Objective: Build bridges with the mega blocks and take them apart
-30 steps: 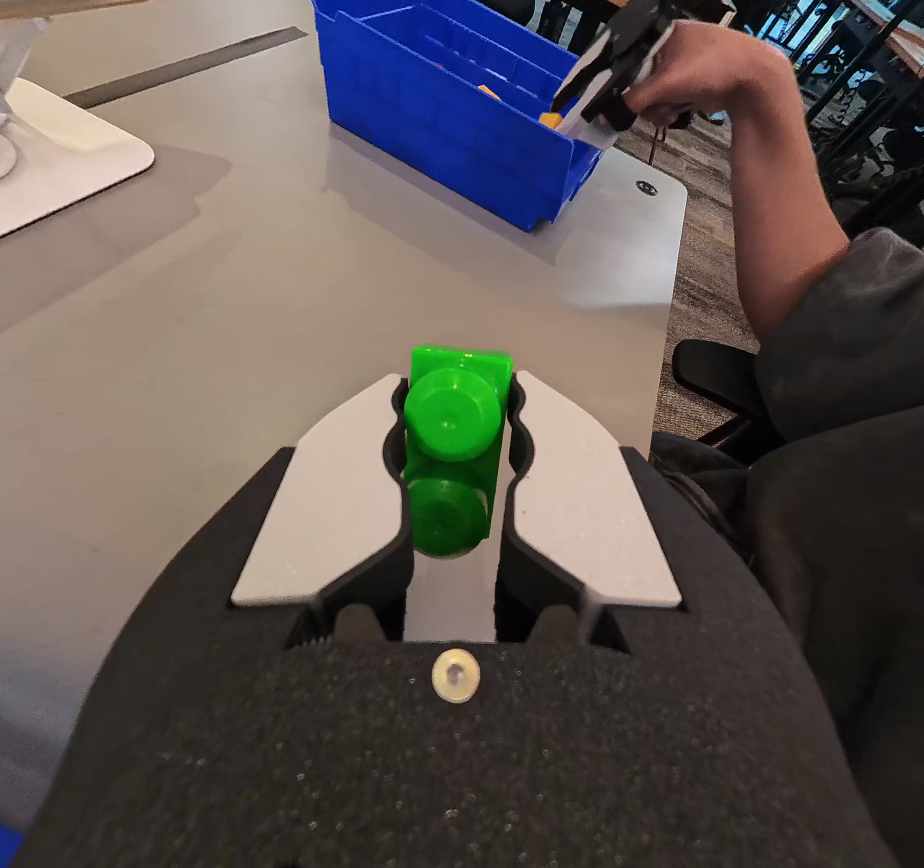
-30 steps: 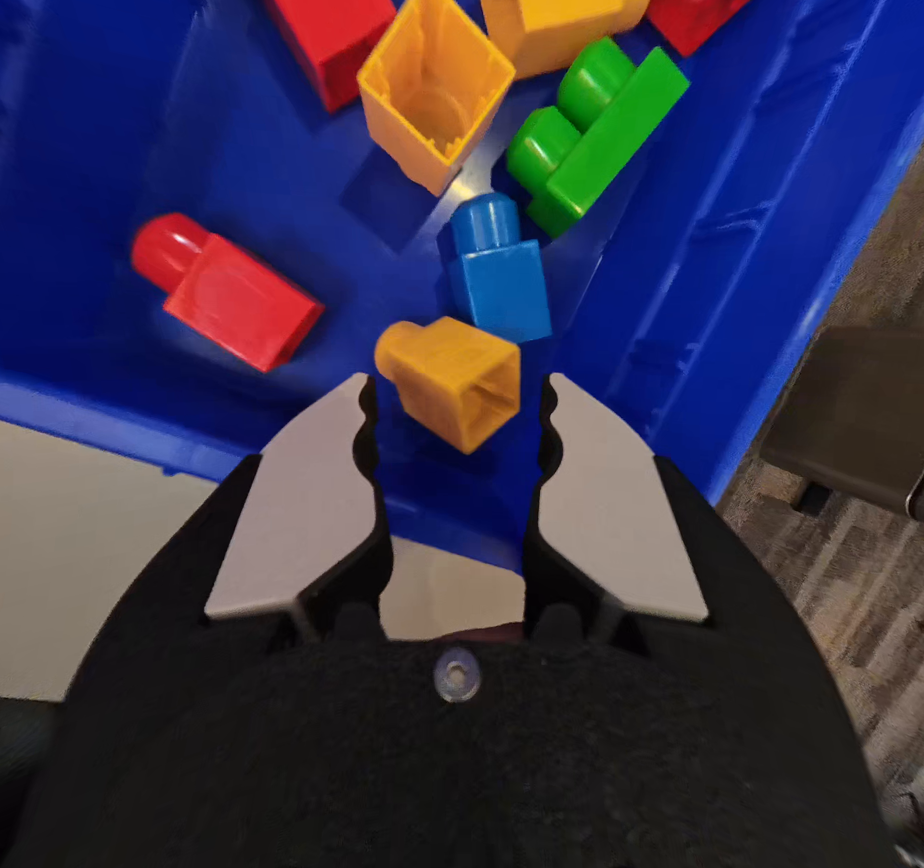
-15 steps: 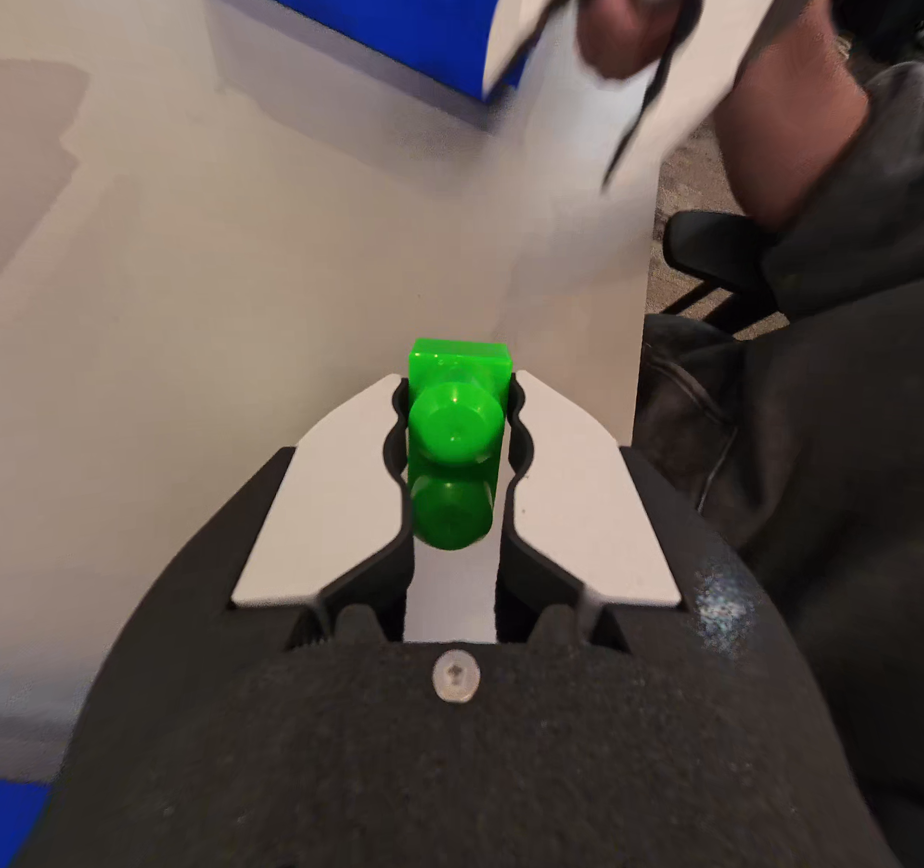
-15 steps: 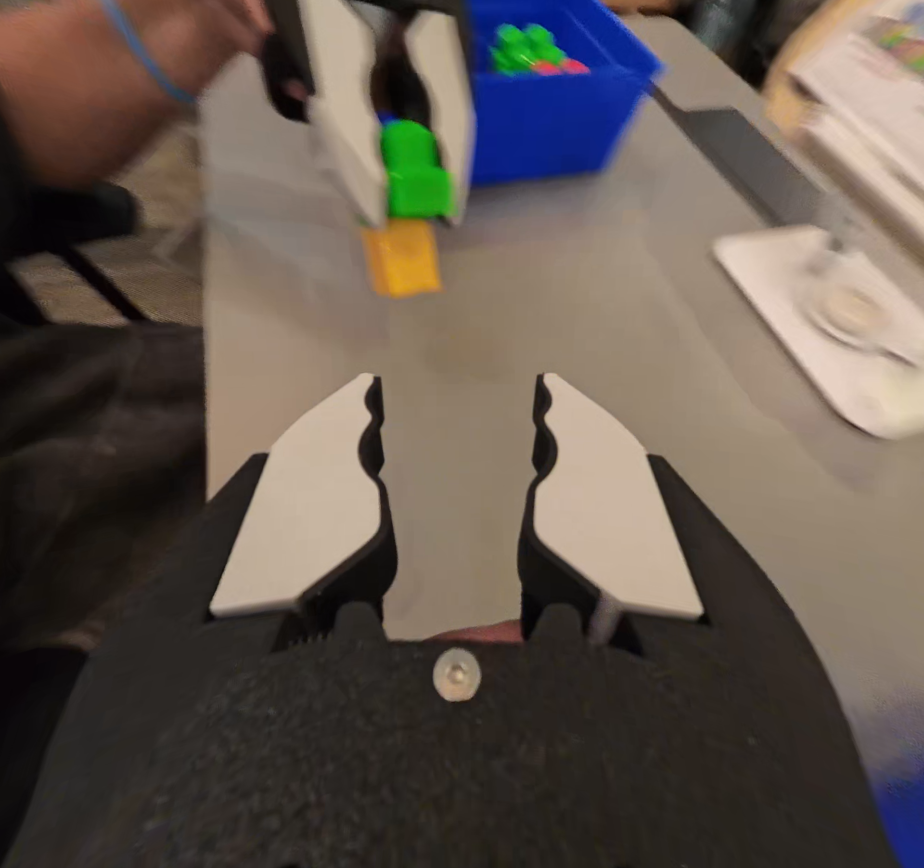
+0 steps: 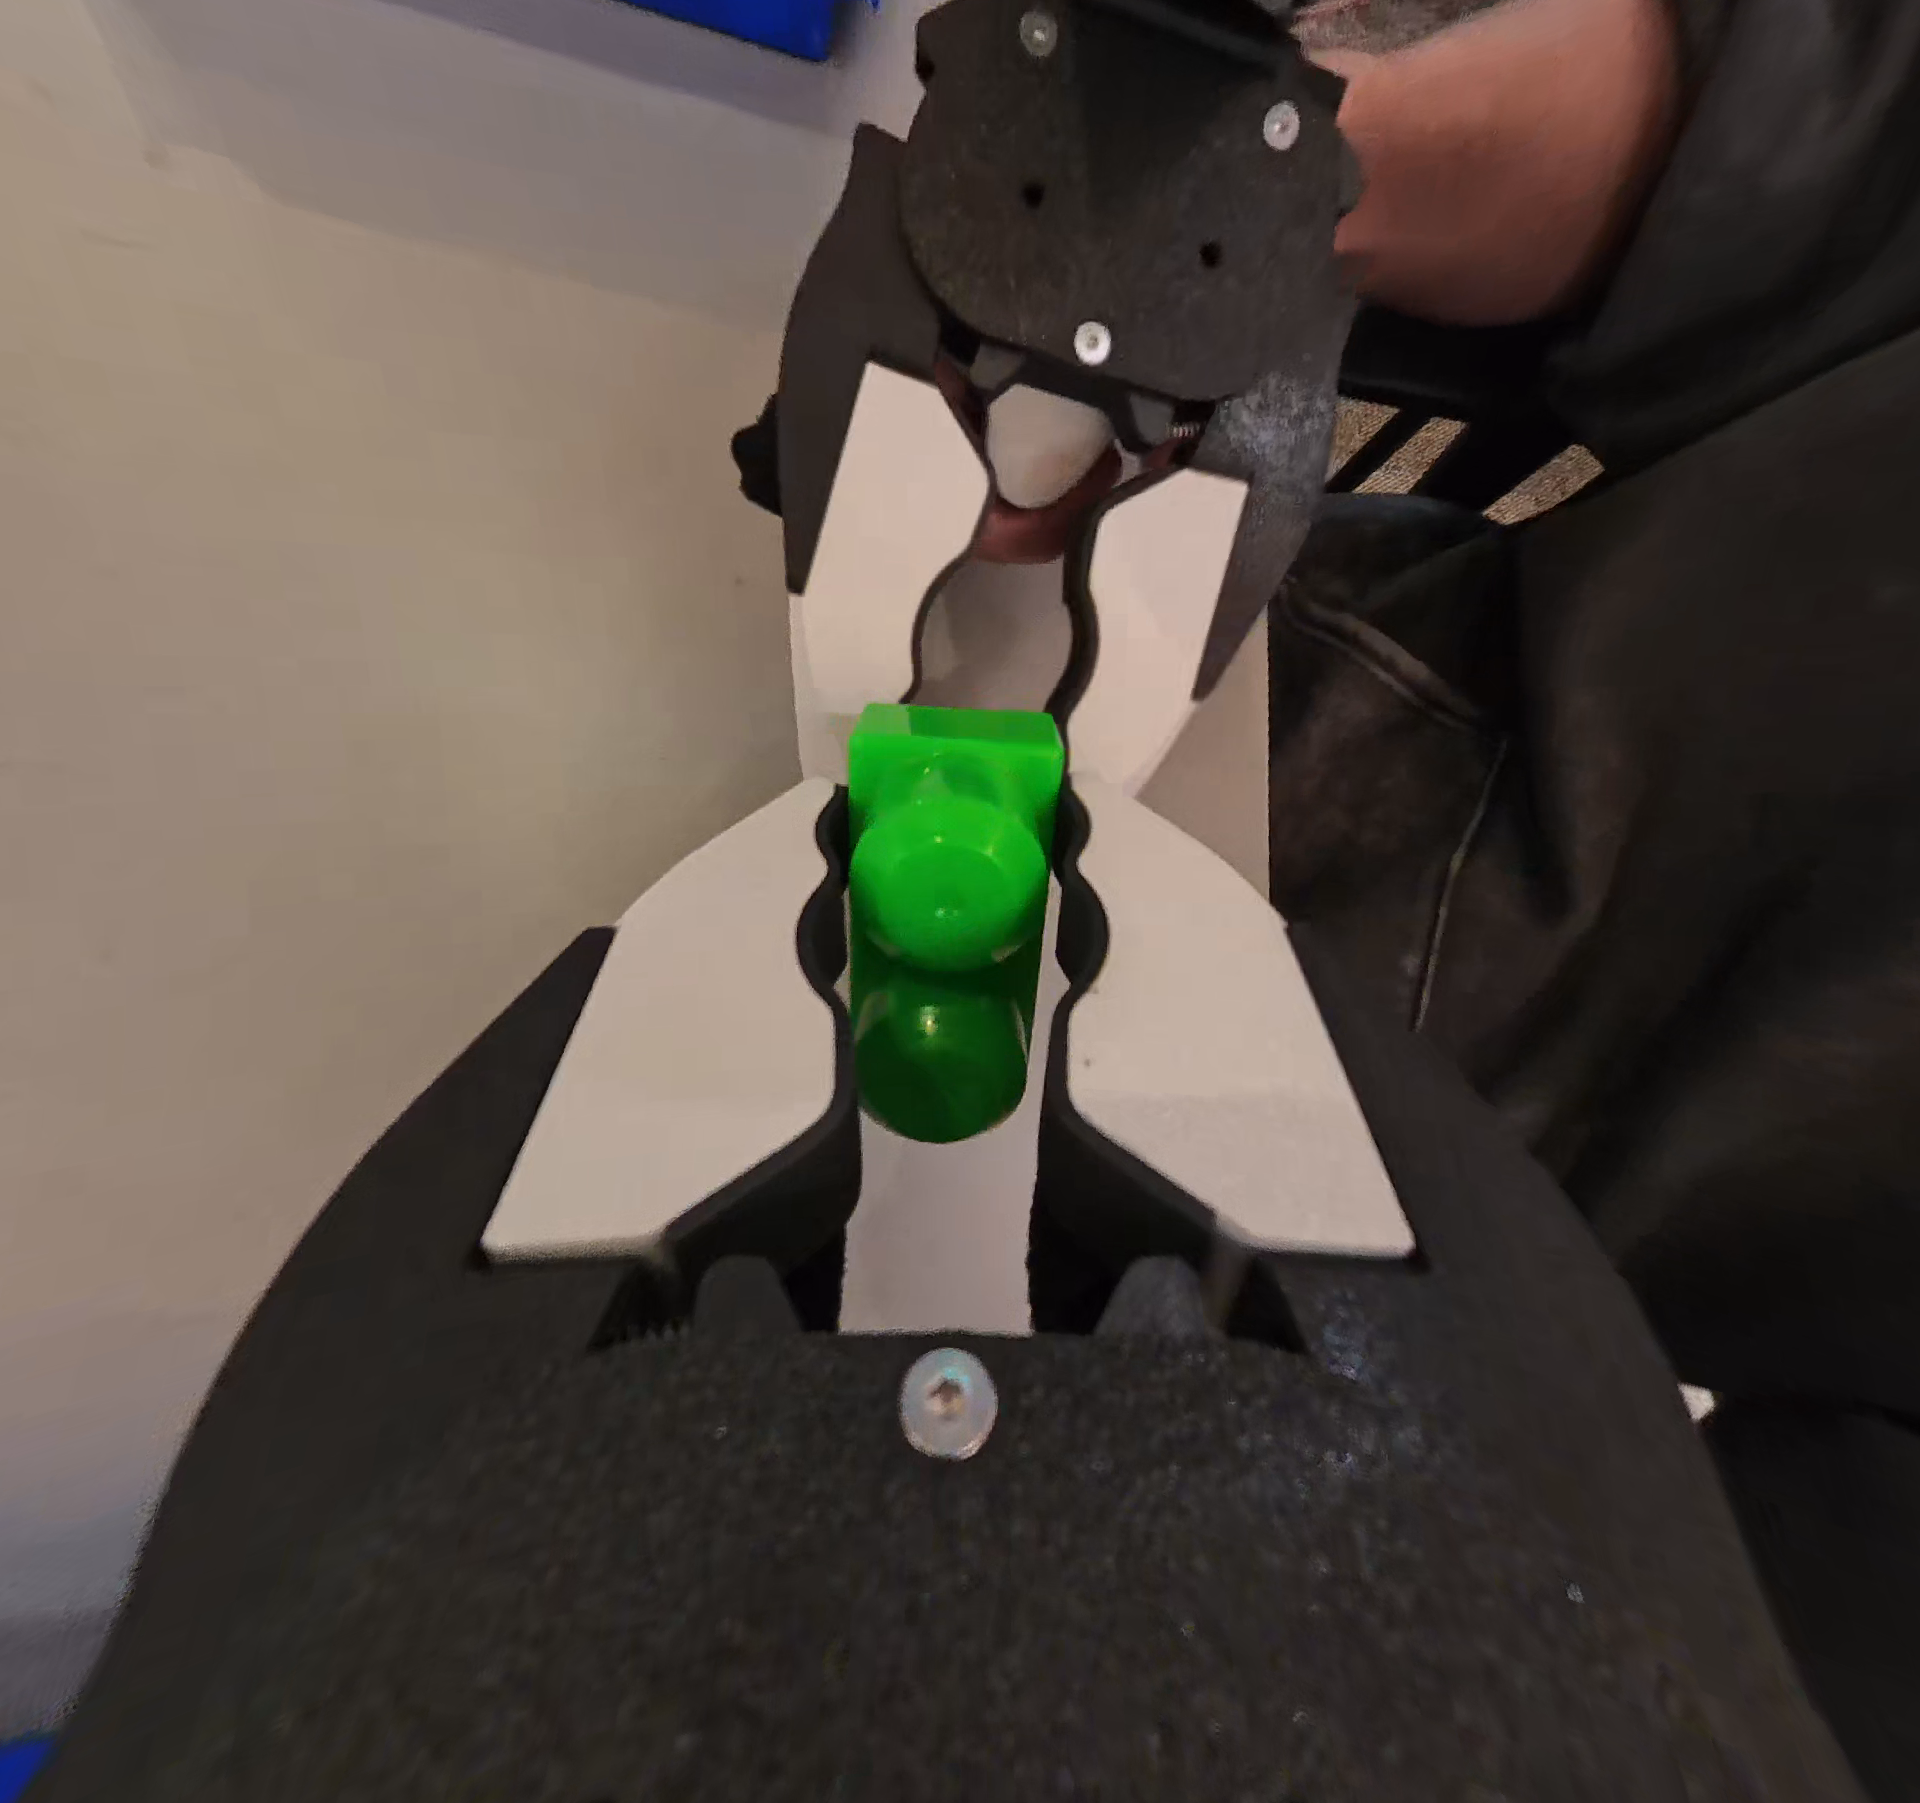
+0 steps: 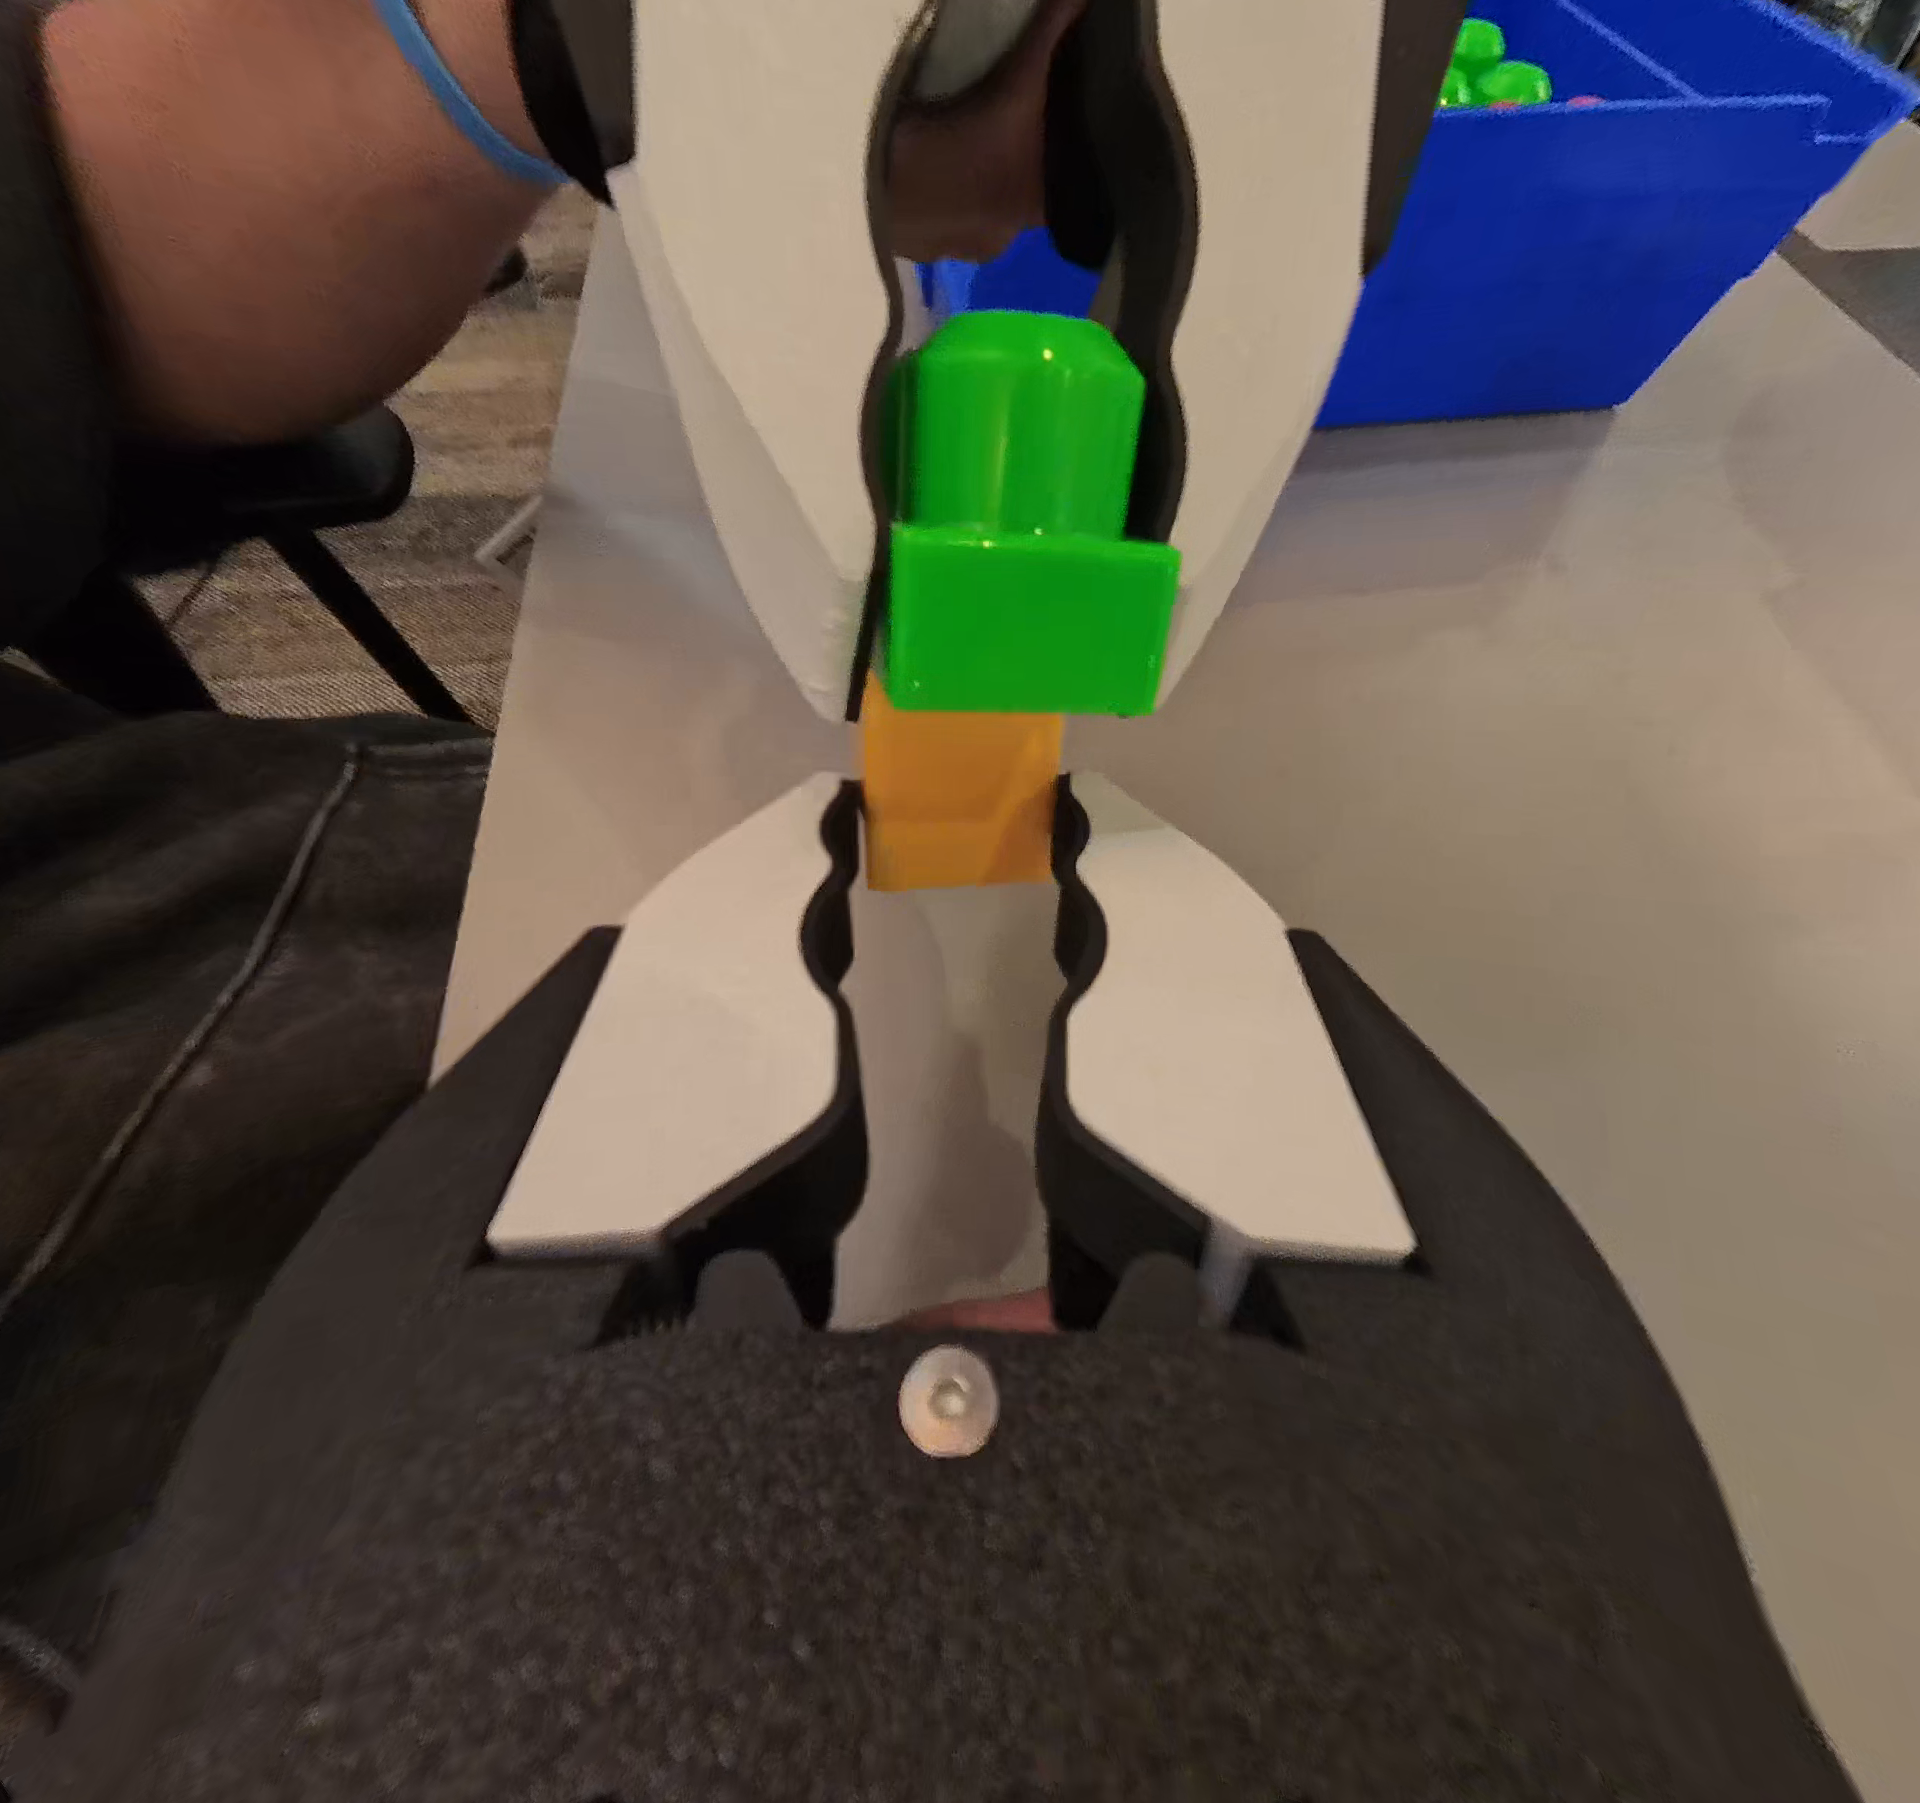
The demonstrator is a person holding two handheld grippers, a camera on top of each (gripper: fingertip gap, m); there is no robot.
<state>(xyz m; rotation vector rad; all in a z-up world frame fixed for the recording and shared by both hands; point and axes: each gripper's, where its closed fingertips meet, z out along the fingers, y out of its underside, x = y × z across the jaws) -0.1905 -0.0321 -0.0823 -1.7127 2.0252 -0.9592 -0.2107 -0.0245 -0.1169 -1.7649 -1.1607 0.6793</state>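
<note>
- My right gripper [image 6: 956,844] is nearest, its tips pinching the orange block [image 6: 961,803] that sits under the green block [image 6: 1023,548].
- My left gripper [image 5: 951,880] is clamped on that green block, facing the right one tip to tip, low over the table [image 6: 1558,818].
- Risk: pulling off-axis could pop either block loose, since the right tips hold only the orange block's end.
- Half a second ago the right gripper was spread, empty and well back; the bin [image 6: 1621,226] sits far behind.
</note>
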